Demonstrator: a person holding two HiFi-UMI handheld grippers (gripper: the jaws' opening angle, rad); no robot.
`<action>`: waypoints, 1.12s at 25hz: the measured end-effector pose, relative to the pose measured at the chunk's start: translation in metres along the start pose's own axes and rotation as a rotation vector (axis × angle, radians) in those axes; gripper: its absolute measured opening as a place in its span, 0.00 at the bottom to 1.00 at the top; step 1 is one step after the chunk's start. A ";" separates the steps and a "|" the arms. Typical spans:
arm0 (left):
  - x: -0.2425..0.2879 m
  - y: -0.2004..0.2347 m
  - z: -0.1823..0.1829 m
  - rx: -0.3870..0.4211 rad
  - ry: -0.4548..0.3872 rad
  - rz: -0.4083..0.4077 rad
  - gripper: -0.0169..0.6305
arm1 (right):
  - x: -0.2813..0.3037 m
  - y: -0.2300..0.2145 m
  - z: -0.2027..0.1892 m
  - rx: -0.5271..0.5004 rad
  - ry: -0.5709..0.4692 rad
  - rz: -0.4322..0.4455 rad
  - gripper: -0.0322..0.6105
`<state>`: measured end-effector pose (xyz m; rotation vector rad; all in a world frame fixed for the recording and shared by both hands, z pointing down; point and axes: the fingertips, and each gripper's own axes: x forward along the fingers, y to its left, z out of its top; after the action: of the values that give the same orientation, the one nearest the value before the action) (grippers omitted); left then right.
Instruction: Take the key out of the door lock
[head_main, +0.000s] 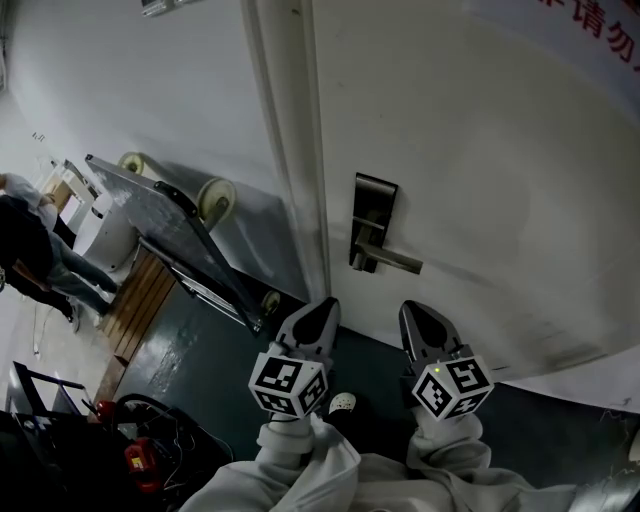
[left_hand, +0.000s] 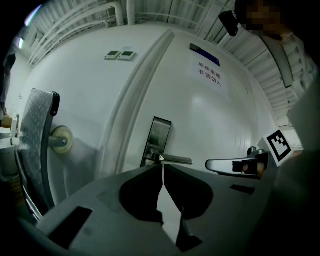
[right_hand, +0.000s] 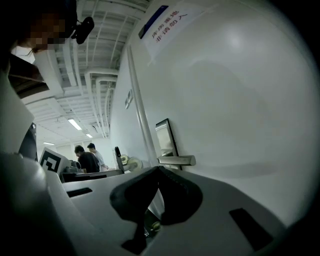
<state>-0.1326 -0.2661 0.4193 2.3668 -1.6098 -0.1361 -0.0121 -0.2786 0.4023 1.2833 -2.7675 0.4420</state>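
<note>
Between the left gripper (left_hand: 162, 165) jaws sits nothing: tips meet, closed and empty. Right gripper (right_hand: 159, 170) jaws also meet tip to tip with nothing between them, though its own view is mostly dark pads. The 2 grippers sit side by side and aim at the white door (head_main: 480, 150), near it, not touching. Just ahead is the lock plate (head_main: 373, 205) with its lever handle (head_main: 392, 262) sticking out to the right. Key can't be made out in any view: the spot under the lever is too small and dark in head view, and the plate's lower end is hidden behind the jaws in both gripper views. Door sign (head_main: 590, 25) is cut off at the frame edge. Left of the door a metal cart (head_main: 150, 195) leans on the wall, lower part lost in shadow. 2 people (right_hand: 89, 159) stand far off, small.
</note>
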 end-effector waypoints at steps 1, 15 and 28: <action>0.004 0.002 0.000 -0.004 0.002 -0.010 0.06 | 0.003 -0.001 0.001 0.000 -0.002 -0.009 0.13; 0.058 0.033 -0.028 -0.525 -0.043 -0.152 0.06 | 0.029 -0.013 0.000 -0.013 -0.010 -0.090 0.13; 0.100 0.042 -0.069 -0.991 -0.032 -0.197 0.22 | 0.022 -0.015 0.000 -0.049 0.022 -0.132 0.13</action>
<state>-0.1166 -0.3612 0.5045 1.7016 -0.9441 -0.8008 -0.0150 -0.3040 0.4098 1.4300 -2.6374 0.3751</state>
